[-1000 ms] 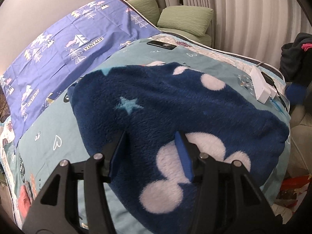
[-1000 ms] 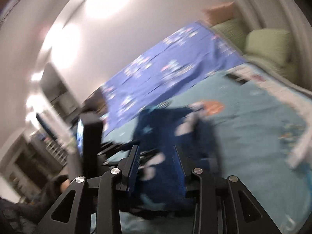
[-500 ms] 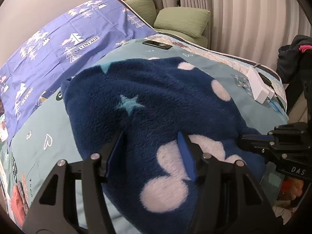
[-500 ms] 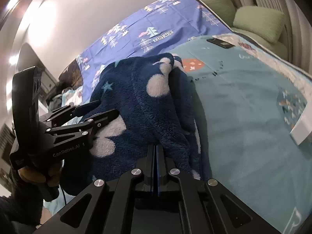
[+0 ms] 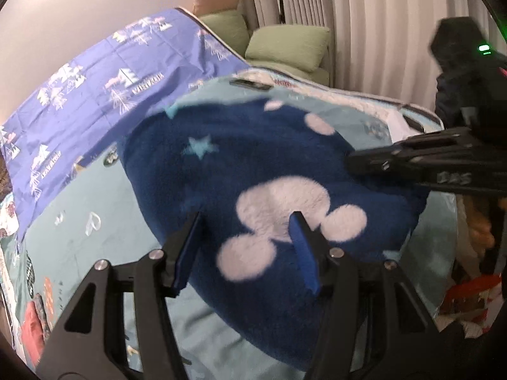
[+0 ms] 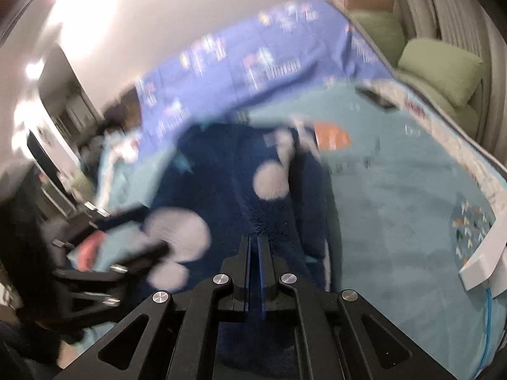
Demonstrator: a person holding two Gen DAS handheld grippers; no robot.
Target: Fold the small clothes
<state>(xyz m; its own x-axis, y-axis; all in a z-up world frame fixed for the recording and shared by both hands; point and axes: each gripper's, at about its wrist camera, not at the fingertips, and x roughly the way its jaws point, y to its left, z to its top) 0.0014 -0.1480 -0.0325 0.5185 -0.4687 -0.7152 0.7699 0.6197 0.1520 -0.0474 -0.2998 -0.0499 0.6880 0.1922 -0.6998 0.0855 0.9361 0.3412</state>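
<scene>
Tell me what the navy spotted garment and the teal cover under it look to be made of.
Navy garment: plush fleece by the look, matte with a fuzzy raised pile, soft-edged white patches.
Teal cover: smooth, flat printed fabric, likely cotton or a blend; low sheen, small printed motifs, no visible pile. Blur leaves the weave unclear.

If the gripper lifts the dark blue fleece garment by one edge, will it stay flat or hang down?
The dark blue fleece garment would probably hang down and drape: it already lies in soft folds on the teal bedcover. Its thick pile suggests it is not slippery and fairly light.
</scene>
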